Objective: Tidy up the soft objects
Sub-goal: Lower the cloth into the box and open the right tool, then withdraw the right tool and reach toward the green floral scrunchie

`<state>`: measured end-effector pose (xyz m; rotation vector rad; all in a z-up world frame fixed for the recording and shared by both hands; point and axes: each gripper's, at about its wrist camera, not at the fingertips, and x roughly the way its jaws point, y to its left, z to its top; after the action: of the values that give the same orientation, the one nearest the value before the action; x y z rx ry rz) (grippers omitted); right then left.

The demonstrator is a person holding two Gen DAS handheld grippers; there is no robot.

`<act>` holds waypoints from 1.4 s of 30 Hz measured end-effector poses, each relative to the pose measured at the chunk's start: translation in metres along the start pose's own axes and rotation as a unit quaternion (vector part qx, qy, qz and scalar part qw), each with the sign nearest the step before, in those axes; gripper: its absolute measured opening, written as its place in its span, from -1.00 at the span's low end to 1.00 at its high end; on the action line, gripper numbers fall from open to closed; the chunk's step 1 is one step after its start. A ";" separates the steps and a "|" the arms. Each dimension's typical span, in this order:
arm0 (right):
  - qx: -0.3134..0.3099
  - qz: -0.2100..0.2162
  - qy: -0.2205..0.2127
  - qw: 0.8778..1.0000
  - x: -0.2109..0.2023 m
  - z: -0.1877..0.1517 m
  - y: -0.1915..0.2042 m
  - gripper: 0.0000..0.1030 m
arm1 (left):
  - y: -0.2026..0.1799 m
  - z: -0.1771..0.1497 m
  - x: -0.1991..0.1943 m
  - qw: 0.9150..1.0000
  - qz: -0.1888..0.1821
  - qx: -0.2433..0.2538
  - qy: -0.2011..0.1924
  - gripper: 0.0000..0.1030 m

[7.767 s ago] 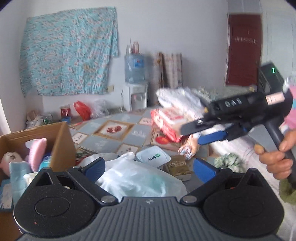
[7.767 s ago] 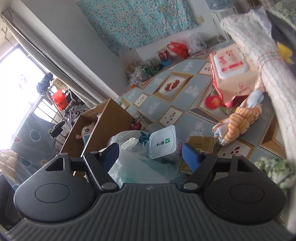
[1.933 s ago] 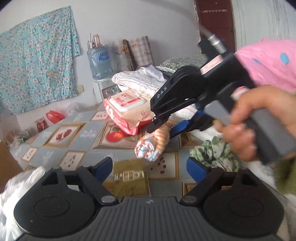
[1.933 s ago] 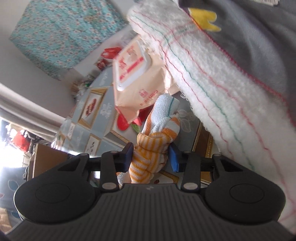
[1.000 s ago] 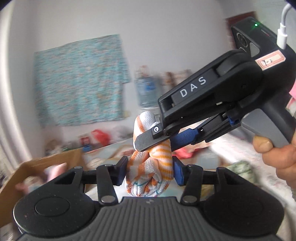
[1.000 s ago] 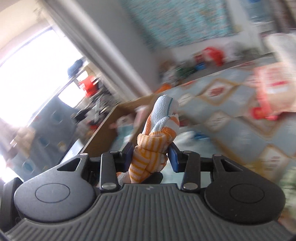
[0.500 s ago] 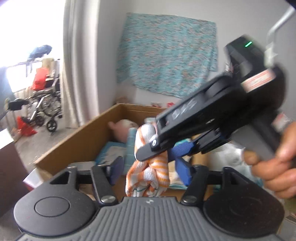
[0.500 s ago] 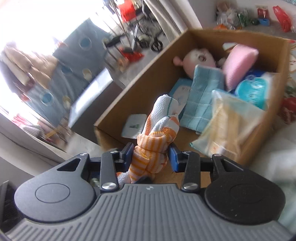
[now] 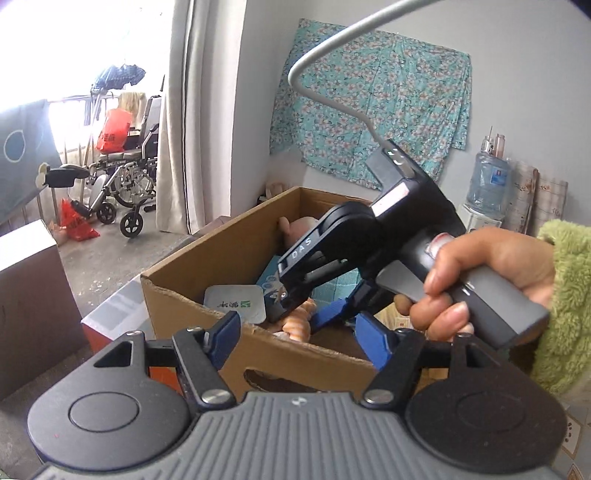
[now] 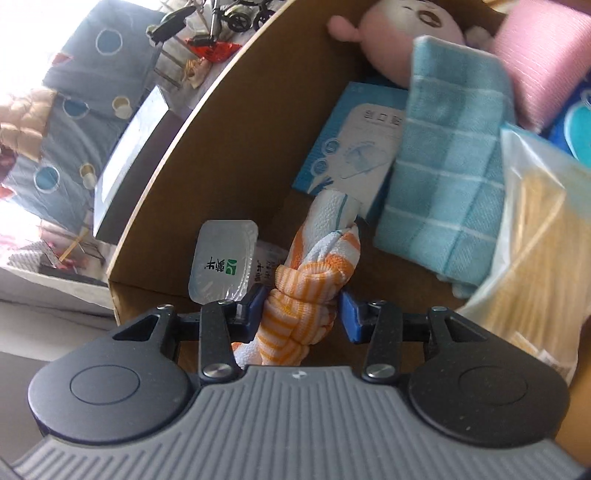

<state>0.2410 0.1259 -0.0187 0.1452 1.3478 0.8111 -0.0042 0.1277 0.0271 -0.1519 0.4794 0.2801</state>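
The orange-striped cloth bundle (image 10: 306, 291) is seen inside the cardboard box (image 10: 207, 147), between the right gripper (image 10: 301, 310) jaws, which have just been opening; contact cannot be told. The left gripper (image 9: 299, 334) is spread, empty, just outside the box's near wall.

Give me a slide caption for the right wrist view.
Right hand-held gripper, jaws just opening, lowers an orange-striped cloth into a cardboard box of soft things.

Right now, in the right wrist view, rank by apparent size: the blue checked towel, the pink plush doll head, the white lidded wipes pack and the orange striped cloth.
1. Blue checked towel.
2. Pink plush doll head, partly covered and cropped.
3. Orange striped cloth, enlarged by nearness, so unsure against the doll.
4. White lidded wipes pack.
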 end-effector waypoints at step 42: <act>0.119 -0.226 -0.357 0.898 -0.342 -0.291 -0.221 0.55 | -0.241 -0.075 -0.012 0.907 -0.362 0.209 0.061 0.96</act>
<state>0.0751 -0.3386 0.0644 0.2786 0.7209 0.1497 0.0256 -0.1202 -0.0144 0.0784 0.5640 -0.5666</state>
